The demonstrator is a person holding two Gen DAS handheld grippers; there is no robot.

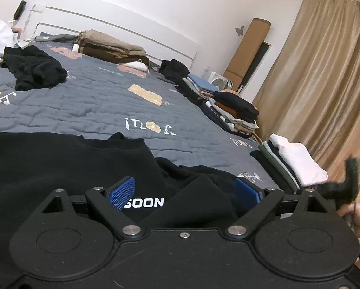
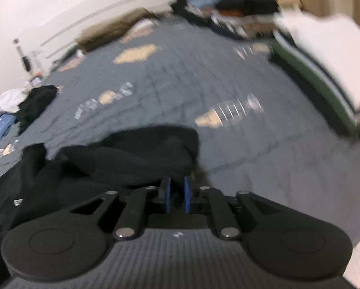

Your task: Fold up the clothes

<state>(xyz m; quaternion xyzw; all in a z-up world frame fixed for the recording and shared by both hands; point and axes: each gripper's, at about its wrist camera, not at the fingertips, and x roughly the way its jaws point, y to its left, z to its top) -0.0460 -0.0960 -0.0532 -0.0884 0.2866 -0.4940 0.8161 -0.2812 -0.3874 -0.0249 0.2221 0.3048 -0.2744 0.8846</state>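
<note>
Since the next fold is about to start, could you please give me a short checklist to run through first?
1. Left gripper free to grasp: ok, jaws wide apart over the black sweatshirt, pads not pressing cloth.
2. Right gripper has cloth: cannot tell; jaws are nearly closed at a black fold, and the picture is blurred.
3. Sweatshirt lying flat: not ok, bunched on its right side.
4. Bare quilt ahead for folding: ok.
5. Folded stack out of the way: ok, at the bed's right edge.
</note>
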